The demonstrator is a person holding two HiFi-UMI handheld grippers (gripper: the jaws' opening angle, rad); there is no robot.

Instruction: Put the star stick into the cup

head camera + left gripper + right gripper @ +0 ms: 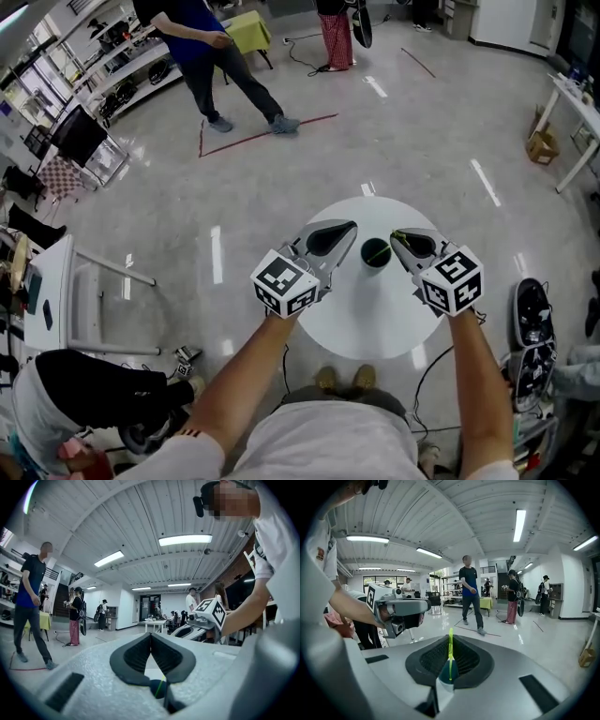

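- Right gripper [450,639]: jaws closed on the star stick [450,656], a thin green rod pinched upright between the pads. The star end isn't visible in any view.
- Left gripper [150,635]: jaws closed tip to tip with nothing between them. It sits just left of the cup and isn't touching it.
- Cup [376,253]: dark, upright, near the middle of the round white table [366,314], between the two grippers.
- The pickup looks done, since the stick is off the table and in the right gripper's grip.
- Right gripper is just beside the cup on its right, tilted down toward it. In both gripper views the green rod lines up over the dark cup.
- Can't tell whether the lower end is already inside the rim or only above it. The head view is too small to settle that.
- Left to do, by my read: get the lower end clearly into the cup, open the right jaws, and back off without tipping the cup.
- Overall it looks late in the task, with insertion and release not finished.
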